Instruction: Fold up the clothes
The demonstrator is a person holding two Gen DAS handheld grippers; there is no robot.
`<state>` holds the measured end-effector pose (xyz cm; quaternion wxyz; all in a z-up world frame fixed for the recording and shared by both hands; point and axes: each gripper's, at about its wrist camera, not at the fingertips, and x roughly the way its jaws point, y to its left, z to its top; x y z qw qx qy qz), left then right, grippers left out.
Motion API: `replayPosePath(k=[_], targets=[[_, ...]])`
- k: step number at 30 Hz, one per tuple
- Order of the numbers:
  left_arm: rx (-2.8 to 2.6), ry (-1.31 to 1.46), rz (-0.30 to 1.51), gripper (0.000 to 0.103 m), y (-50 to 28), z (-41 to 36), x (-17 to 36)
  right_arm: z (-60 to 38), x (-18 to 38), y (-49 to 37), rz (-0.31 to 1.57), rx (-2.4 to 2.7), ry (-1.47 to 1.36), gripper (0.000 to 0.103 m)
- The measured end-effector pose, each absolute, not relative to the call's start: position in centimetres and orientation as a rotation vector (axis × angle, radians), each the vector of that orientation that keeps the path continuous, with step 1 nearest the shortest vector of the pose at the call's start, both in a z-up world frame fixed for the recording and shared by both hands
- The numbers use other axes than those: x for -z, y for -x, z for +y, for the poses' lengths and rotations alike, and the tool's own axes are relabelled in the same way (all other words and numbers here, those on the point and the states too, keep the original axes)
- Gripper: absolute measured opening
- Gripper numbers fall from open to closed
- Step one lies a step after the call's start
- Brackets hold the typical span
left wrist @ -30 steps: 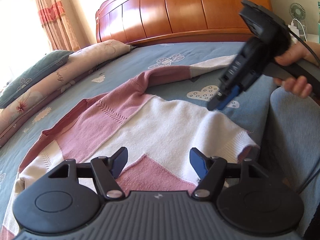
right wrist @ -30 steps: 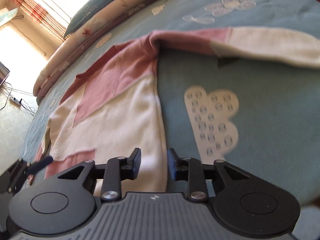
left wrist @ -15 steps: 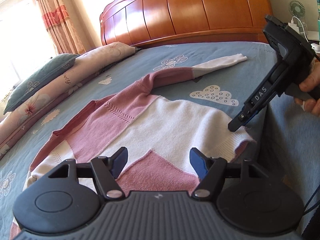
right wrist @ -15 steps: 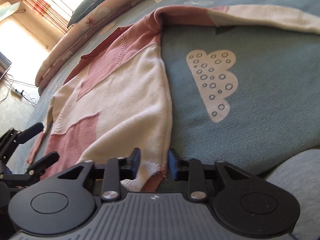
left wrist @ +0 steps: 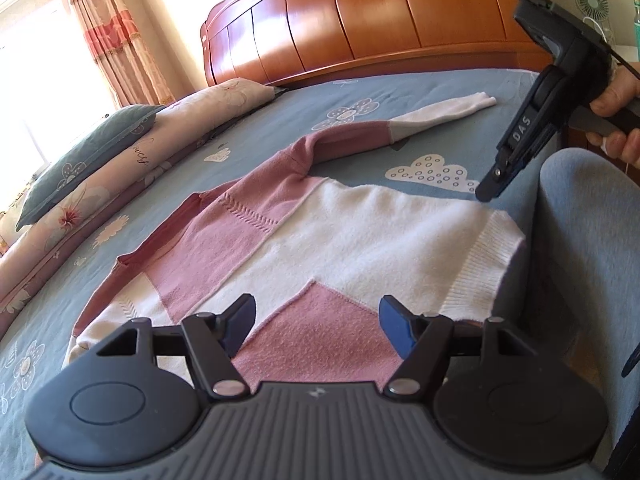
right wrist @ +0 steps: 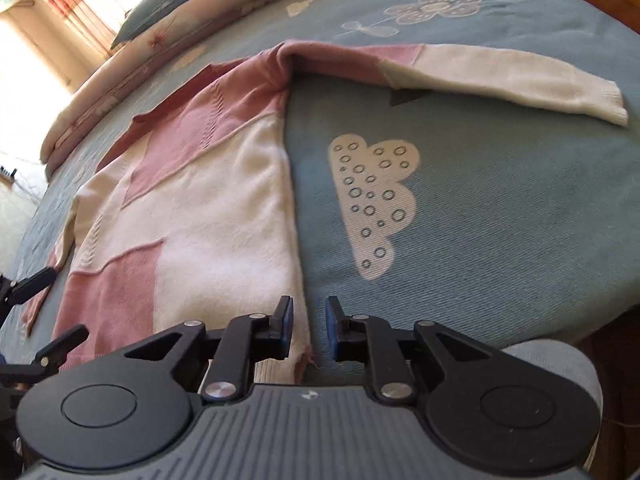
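The blue bedspread (right wrist: 500, 216) fills the ground ahead of both tools, and spread across it is the pink-and-white sweater (left wrist: 360, 236), laid flat with its hem nearest the person and one sleeve (right wrist: 500, 76) stretched out well ahead and to the right of the right gripper (right wrist: 308, 326). That gripper is where the action is — a second ago it was further up the sweater's side seam, and now it sits back at the near hem corner (right wrist: 302, 356), whose ragged edge pokes up into the gap between its jaws. The jaws have just been easing open after a squeeze, and they stand a little apart; the pads do not look pressed onto the knit, so I'd call the corner unclamped. The left gripper (left wrist: 316, 324) hovers over the pink hem panel, jaws wide apart, nothing between them, and it has hardly shifted. My read — the smoothing down the side is done and the fold proper has not begun: sleeve not yet brought in, body not doubled. Next the right jaws likely need to pinch cloth cleanly, the sleeve or that corner, without dragging the flat panel askew.
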<state>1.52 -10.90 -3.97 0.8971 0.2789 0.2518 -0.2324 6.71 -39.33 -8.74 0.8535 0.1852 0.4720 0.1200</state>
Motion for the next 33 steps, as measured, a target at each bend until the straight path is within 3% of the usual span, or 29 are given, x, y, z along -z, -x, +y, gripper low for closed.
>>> replayPosePath(k=[5,10,17,21,28,33], targets=[[0.469,-0.597,0.539,0.070,-2.5,-10.4,4.1,-38.6,7.4,-6.9,0.923,-0.306,-0.401,0.028],[0.454,-0.559,0.603,0.070,-5.0,-10.4,5.0,-35.2,7.2,-8.6,0.909,-0.402,-0.315,0.028],[0.425,-0.498,0.788,0.070,-3.8,-7.9,8.7,-32.7,9.7,-7.9,0.988,-0.421,-0.189,0.030],[0.459,-0.286,0.936,0.075,-3.4,-4.3,8.1,-33.4,9.0,-7.3,1.024,-0.423,-0.193,0.031],[0.348,-0.247,0.821,0.076,-8.7,-3.2,5.1,-27.6,3.9,-12.6,0.833,-0.509,-0.017,0.046],[0.257,-0.141,0.853,0.076,-12.0,-1.8,5.2,-22.6,5.0,-15.5,0.877,-0.580,0.047,0.048]])
